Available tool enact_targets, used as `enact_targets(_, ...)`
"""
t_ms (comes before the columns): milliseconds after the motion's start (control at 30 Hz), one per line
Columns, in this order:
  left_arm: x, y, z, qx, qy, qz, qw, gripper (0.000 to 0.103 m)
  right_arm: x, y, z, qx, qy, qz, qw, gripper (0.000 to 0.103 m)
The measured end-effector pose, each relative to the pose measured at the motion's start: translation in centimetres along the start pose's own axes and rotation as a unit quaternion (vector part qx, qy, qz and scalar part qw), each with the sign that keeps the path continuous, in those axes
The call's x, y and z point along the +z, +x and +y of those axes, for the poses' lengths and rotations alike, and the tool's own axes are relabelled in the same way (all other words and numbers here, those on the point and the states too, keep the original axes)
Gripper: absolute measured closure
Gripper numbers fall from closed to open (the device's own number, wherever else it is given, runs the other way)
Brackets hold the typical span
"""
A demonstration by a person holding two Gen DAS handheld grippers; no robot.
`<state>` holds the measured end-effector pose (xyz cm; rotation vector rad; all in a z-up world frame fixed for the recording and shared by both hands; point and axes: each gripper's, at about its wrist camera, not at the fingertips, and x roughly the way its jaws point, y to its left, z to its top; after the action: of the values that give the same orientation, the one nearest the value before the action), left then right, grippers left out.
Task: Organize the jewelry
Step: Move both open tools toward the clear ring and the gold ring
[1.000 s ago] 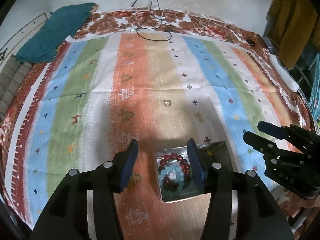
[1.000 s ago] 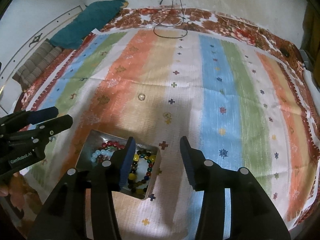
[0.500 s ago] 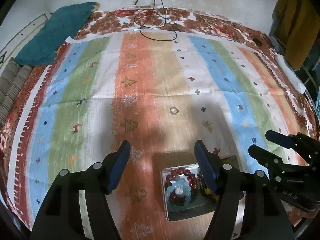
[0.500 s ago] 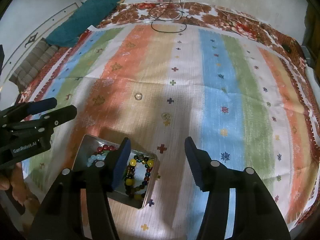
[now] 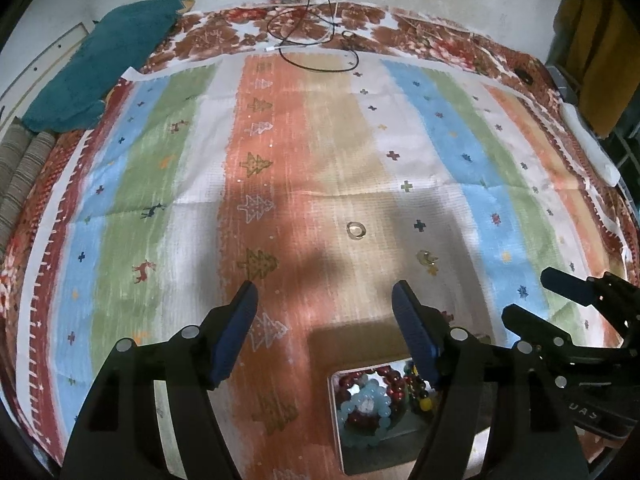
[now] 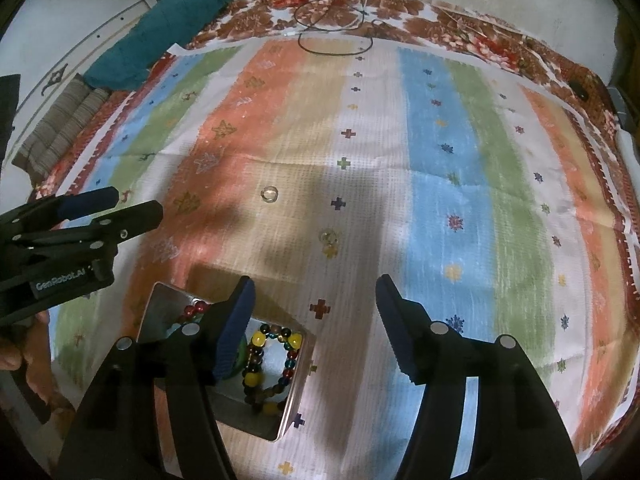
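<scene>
A shiny metal tin (image 5: 340, 440) lies on the striped cloth, holding a red bead bracelet (image 5: 386, 374) and a pale blue one (image 5: 370, 414). In the right wrist view the tin (image 6: 160, 308) also shows a multicoloured bracelet (image 6: 272, 360). Two small clear rings lie loose on the cloth ahead: one ring (image 5: 355, 230) (image 6: 269, 193) farther off, the second ring (image 5: 426, 258) (image 6: 330, 237) nearer. My left gripper (image 5: 325, 296) is open and holds nothing, above the tin's far edge. My right gripper (image 6: 315, 286) has its jaws opening, with nothing between them, just right of the tin.
The striped cloth (image 5: 280, 160) covers a patterned bedspread. A teal cloth (image 5: 108, 64) lies at the far left and black cables (image 5: 316, 40) at the far edge. Each gripper shows in the other's view: the right gripper (image 5: 528, 294), the left gripper (image 6: 135, 201). A yellow garment (image 5: 592, 52) hangs at right.
Both grippers' jaws have spread wider. Both have moved forward over the cloth, so the tin has slid down the left view and the rings sit closer.
</scene>
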<state>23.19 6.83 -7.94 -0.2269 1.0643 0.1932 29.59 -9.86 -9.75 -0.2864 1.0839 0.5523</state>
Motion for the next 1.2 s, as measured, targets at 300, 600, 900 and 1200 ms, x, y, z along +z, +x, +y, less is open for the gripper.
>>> enact_targets(300, 1.1, 2.3, -0.3, 0.003, 0.008, 0.019, 0.9998, 0.034, 0.9, 1.6, -0.3, 0.002, -0.002, 0.018, 1.0, 0.04)
enact_targets(600, 2.3, 4.0, -0.2, -0.005, 0.002, 0.025, 0.9997, 0.034, 1.5, 3.5, -0.2, -0.004, -0.008, 0.038, 0.999, 0.04)
enact_targets(900, 3.0, 6.1, -1.0, -0.013, 0.021, 0.043, 0.9988, 0.035, 2.1, 5.3, -0.4, -0.009, -0.008, 0.057, 0.998, 0.04)
enact_targets(1200, 3.8, 7.8, -1.8, -0.015, 0.041, 0.06, 0.9972, 0.036, 2.5, 7.3, -1.0, -0.014, -0.006, 0.075, 0.997, 0.04)
